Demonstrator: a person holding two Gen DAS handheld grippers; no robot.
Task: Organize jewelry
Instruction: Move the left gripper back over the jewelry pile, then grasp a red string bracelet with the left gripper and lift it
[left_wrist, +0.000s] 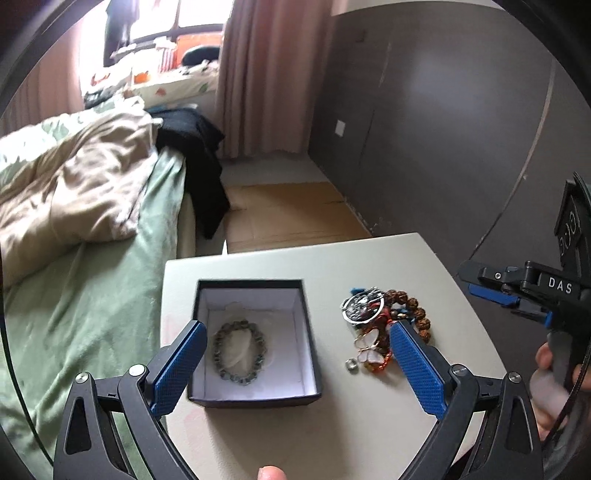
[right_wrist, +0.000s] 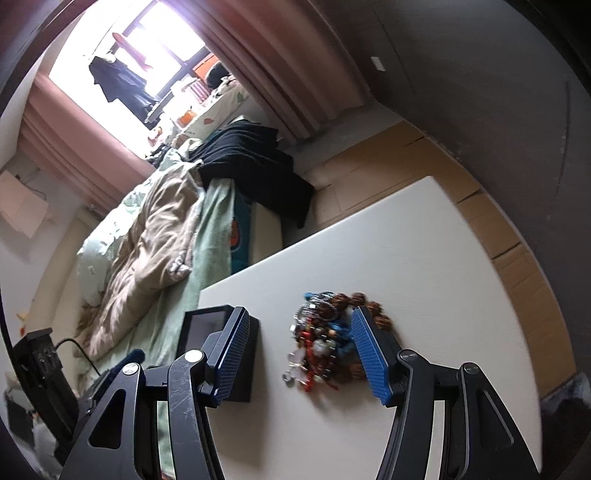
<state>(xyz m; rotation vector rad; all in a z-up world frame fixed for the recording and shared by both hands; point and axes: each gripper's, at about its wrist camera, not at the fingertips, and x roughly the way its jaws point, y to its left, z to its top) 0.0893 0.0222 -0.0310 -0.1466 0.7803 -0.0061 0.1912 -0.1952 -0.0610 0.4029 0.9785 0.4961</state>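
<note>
A black box with a white lining (left_wrist: 255, 398) sits on the small white table (left_wrist: 314, 258). A grey-green bead bracelet (left_wrist: 239, 352) lies inside it. Right of the box is a pile of jewelry (left_wrist: 380, 321): brown bead bracelets, a silver ring-shaped piece, a white butterfly piece (left_wrist: 367, 347) and a small ring (left_wrist: 351, 365). My left gripper (left_wrist: 295, 332) is open and empty, its fingers straddling the box and the pile. My right gripper (right_wrist: 299, 321) is open and empty above the pile (right_wrist: 325, 339); the box (right_wrist: 240, 354) is by its left finger. It also shows in the left wrist view (left_wrist: 517, 291).
A bed with green sheet and beige duvet (left_wrist: 74, 206) stands left of the table, with black clothes (left_wrist: 199, 155) on its corner. Cardboard (left_wrist: 288, 210) covers the floor beyond. A dark wall (left_wrist: 443, 129) runs along the right. Pink curtains hang at the window.
</note>
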